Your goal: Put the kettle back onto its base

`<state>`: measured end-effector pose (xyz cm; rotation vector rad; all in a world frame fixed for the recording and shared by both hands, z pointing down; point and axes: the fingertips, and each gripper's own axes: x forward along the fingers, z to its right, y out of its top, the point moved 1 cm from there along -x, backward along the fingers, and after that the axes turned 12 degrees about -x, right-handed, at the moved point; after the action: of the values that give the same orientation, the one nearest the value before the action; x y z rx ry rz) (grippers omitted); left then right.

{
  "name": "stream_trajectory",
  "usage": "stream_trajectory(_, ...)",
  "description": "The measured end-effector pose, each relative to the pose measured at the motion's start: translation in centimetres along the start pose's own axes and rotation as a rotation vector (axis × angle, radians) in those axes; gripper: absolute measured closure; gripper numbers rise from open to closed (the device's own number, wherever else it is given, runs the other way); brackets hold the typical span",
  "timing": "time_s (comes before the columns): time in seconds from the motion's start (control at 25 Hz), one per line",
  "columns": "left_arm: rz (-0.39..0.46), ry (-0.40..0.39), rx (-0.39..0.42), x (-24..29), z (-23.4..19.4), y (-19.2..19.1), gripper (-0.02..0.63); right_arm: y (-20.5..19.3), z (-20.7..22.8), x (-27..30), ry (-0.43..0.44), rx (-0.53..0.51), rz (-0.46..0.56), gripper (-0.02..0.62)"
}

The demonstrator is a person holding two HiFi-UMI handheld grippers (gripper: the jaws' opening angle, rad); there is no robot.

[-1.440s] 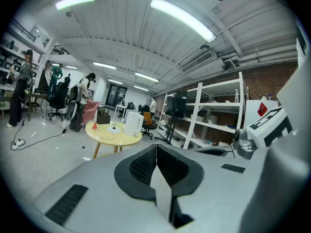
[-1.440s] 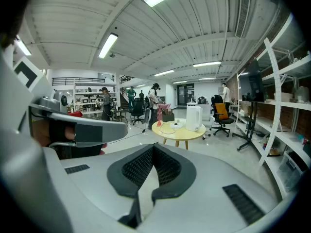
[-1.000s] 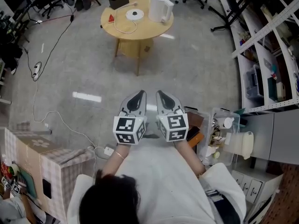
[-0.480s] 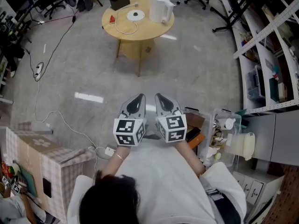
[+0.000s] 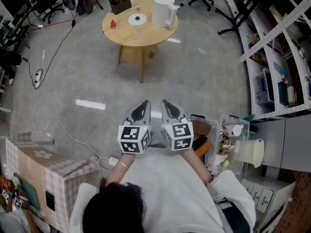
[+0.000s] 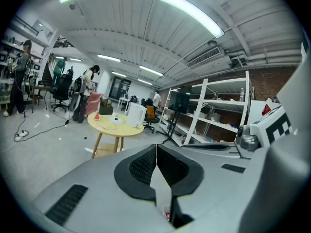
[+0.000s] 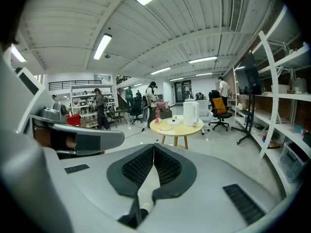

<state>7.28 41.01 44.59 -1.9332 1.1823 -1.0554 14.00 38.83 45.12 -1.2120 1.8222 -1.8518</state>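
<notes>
Approach step, I'd judge: the left hand-held gripper [image 5: 145, 102] and right hand-held gripper [image 5: 164, 102] are pressed together, empty. The kettle [image 5: 162, 10] stands on the tabletop [image 5: 146, 35], far off at twelve o'clock, with the base [image 5: 136, 19] at its nine o'clock. Next: walk up, spread one to grasp it.

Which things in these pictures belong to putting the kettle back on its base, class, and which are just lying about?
Belong to the job:
white kettle, standing on the round table
round white base, empty, beside the kettle

Just lying about:
small red object and dark box on the table
power strip on the floor
clear plastic bin
shelving
</notes>
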Motion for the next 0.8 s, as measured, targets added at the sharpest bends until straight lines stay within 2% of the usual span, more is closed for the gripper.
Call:
stream_trajectory(0.32,0.005,0.001,-0.019,0.8,-1.8,0.4,0.580,0.3,-0.7,1.6,0.013,-0.009,0.001,0.569)
stream_trajectory(0.8,-0.005,-0.028,-0.034,4.4,-3.5,2.1,0.580,1.0,0.4,5.4,0.015,-0.009,-0.021,0.569)
